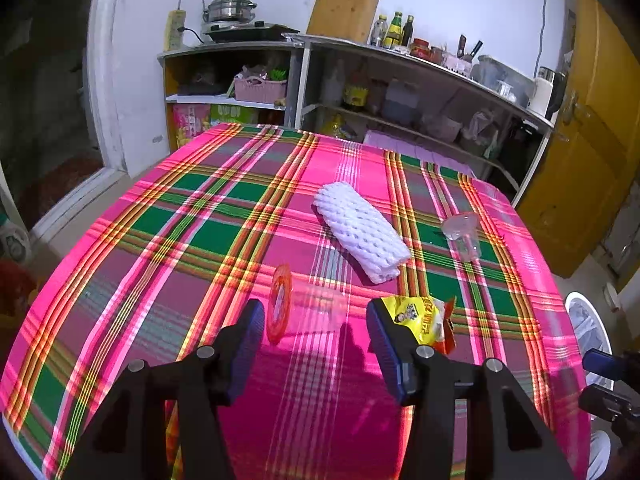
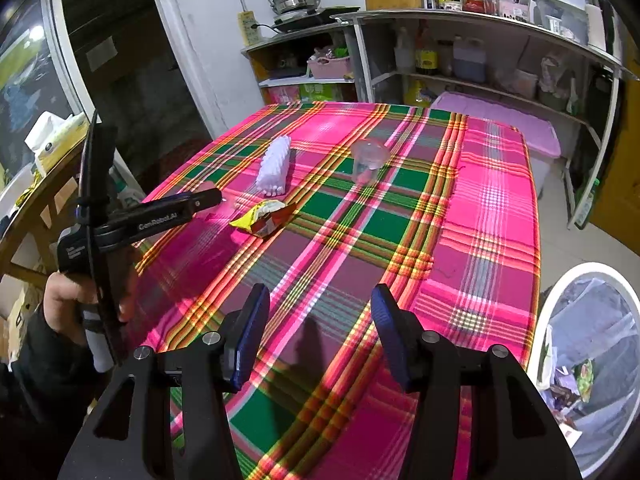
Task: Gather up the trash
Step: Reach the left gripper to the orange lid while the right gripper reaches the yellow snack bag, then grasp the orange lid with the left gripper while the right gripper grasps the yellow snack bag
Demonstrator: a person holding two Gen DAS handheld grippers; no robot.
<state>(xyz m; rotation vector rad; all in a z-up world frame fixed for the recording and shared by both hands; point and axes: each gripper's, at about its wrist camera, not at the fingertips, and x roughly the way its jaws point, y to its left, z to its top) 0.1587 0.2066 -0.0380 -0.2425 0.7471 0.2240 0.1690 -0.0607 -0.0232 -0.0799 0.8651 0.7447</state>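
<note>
On the pink plaid tablecloth (image 1: 200,240) lie a clear plastic container with a red lid (image 1: 304,306), a yellow and red snack wrapper (image 1: 424,318), a white foam fruit net (image 1: 362,230) and a clear plastic cup (image 1: 462,236). My left gripper (image 1: 316,340) is open, its fingers on either side of the clear container, just short of it. My right gripper (image 2: 320,328) is open and empty over the table's near part. The right wrist view also shows the wrapper (image 2: 266,218), the foam net (image 2: 275,166), the cup (image 2: 368,162) and the left gripper (image 2: 200,200).
A white trash bin (image 2: 592,360) lined with a bag and holding wrappers stands on the floor at the table's right. Kitchen shelves (image 1: 400,92) with bottles and pots run behind the table. A pink-lidded box (image 2: 512,128) sits beyond the far edge. A wooden table (image 2: 36,184) is left.
</note>
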